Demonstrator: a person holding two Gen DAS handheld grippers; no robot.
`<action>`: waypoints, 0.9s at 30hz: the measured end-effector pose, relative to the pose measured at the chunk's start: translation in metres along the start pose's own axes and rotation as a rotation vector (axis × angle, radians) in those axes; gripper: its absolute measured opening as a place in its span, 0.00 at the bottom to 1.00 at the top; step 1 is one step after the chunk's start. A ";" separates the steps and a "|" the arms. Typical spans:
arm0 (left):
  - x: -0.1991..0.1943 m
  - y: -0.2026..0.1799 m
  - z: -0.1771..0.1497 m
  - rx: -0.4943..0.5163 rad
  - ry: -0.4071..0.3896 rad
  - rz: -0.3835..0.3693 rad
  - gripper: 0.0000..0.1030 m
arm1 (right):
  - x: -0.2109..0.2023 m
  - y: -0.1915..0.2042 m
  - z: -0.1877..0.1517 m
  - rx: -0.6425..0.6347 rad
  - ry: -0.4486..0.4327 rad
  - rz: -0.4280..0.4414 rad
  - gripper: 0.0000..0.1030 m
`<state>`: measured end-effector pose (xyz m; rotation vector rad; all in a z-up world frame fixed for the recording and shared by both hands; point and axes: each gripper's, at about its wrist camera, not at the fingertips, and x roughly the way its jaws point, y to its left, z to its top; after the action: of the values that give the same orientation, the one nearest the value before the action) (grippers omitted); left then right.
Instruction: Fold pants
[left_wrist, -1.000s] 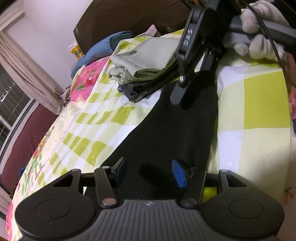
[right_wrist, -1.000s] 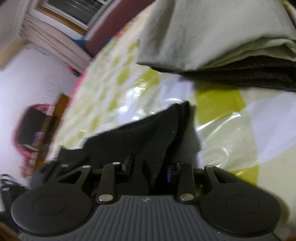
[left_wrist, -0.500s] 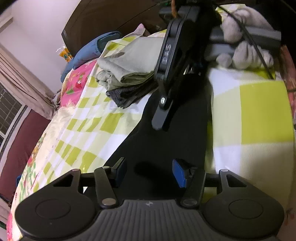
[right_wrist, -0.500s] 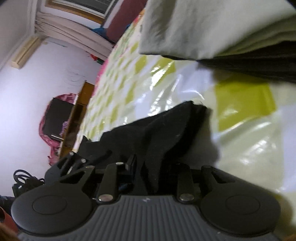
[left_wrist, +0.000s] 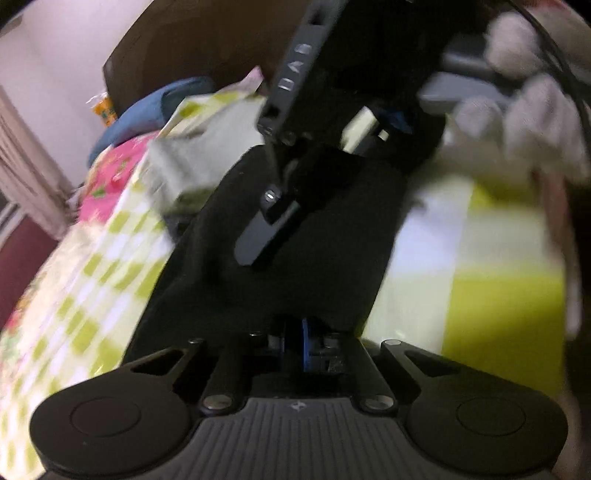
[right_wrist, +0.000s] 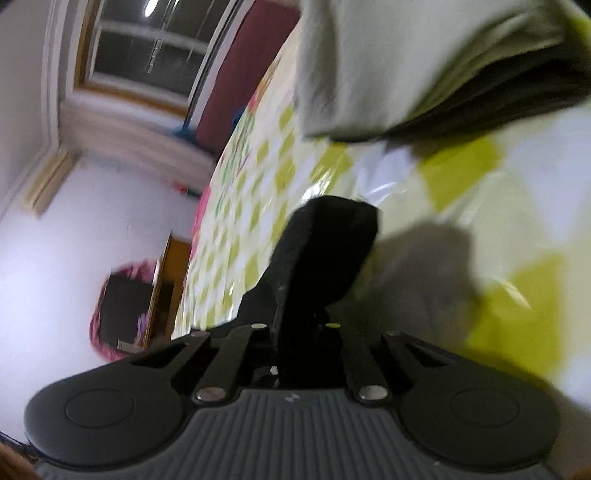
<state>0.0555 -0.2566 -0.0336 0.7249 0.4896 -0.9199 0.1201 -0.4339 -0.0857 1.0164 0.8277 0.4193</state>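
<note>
The black fabric pants are lying on the yellow-and-white checked glossy bedspread, stretched between the two tools. The left gripper is pinching the near edge of the pants, its fingers pressed together on the cloth. The right gripper is clamping a raised fold of the same pants, its fingers closed on the fabric. In the left wrist view, the right gripper's black body is hanging over the far end of the pants. A stack of folded grey-green and dark garments is resting on the bedspread just beyond the pants. Both views are motion-blurred.
</note>
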 end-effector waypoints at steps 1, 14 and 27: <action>0.001 -0.002 0.008 -0.015 -0.023 -0.025 0.20 | -0.008 0.001 0.001 0.006 -0.028 -0.023 0.09; -0.096 0.059 -0.053 -0.147 -0.099 0.243 0.56 | 0.014 0.129 -0.004 -0.187 -0.056 -0.187 0.09; -0.255 0.119 -0.239 -0.493 0.025 0.691 0.58 | 0.273 0.322 -0.114 -0.503 0.302 -0.033 0.09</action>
<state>0.0039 0.1050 0.0167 0.4014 0.4210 -0.1271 0.2241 -0.0317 0.0531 0.4769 0.9441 0.7228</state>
